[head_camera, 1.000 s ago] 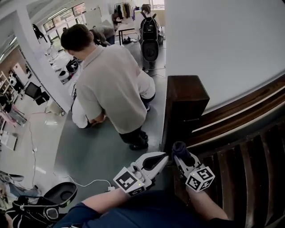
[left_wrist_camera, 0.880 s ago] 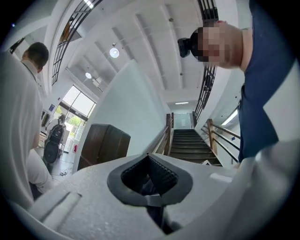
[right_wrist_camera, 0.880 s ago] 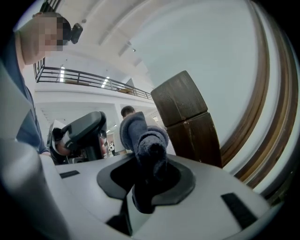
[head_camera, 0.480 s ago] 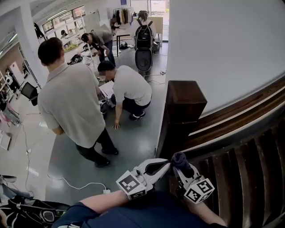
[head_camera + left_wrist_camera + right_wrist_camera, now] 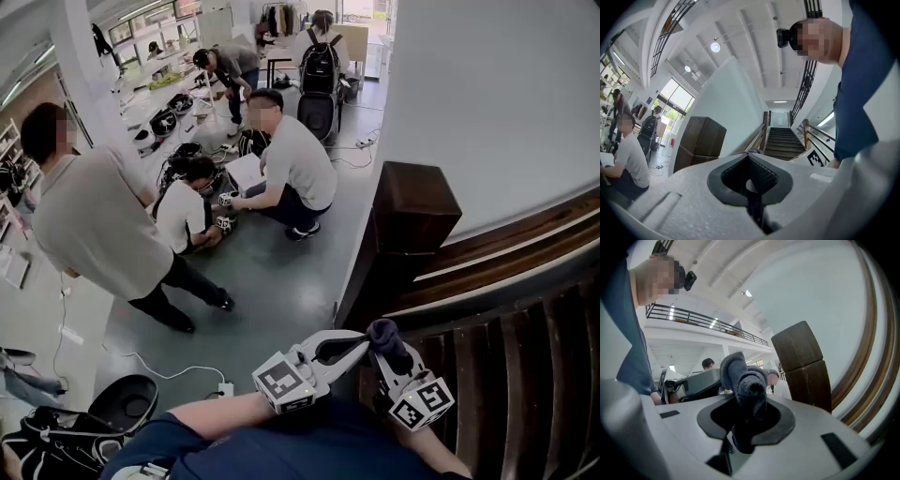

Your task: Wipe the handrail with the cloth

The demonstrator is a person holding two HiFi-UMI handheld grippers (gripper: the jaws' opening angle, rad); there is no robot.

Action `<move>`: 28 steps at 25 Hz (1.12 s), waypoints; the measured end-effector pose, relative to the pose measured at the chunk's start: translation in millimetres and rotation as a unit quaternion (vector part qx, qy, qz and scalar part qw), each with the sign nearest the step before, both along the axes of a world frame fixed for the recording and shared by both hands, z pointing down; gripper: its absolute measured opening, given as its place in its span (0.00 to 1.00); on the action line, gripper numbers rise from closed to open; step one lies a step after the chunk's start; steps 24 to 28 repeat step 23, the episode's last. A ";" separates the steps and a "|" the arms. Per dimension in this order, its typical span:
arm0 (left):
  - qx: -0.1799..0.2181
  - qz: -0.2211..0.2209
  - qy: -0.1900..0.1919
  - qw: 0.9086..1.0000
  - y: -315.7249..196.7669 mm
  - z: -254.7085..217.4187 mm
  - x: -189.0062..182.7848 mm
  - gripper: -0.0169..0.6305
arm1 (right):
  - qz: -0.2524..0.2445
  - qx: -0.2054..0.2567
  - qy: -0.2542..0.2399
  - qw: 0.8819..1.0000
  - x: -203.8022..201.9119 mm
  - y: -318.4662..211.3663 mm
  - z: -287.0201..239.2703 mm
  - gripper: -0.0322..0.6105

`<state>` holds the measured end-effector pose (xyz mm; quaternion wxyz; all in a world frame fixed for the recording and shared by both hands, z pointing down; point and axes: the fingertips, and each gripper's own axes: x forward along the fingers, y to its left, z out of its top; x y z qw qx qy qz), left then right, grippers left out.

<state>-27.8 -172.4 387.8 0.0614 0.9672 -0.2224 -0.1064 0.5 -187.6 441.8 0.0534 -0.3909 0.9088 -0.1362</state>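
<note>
Right gripper [image 5: 382,354]: stays clamped on the bunched cloth [image 5: 386,334], which stands up out of the jaws.
Left gripper [image 5: 360,341]: jaws narrow, pads together, nothing between them.
Change: over the last second both grippers have barely shifted; only the bystanders on the floor have moved.
Cloth position: low beside the foot of the newel post [image 5: 411,214], near the handrail [image 5: 506,286]. Contact cannot be confirmed.
Task meaning: you have probably not begun a wiping stroke.
Next: bring the cloth onto the rail top.
</note>
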 end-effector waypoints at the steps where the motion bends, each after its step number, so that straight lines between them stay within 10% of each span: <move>1: 0.003 0.000 0.007 1.000 0.6 -0.7 -1.2 0.03 | -0.003 0.002 0.003 1.000 -1.9 0.1 -0.2 0.20; 28: 0.001 -0.022 -0.010 1.000 25.8 -2.0 7.1 0.03 | -0.026 0.010 0.024 0.999 6.8 23.8 -4.9 0.20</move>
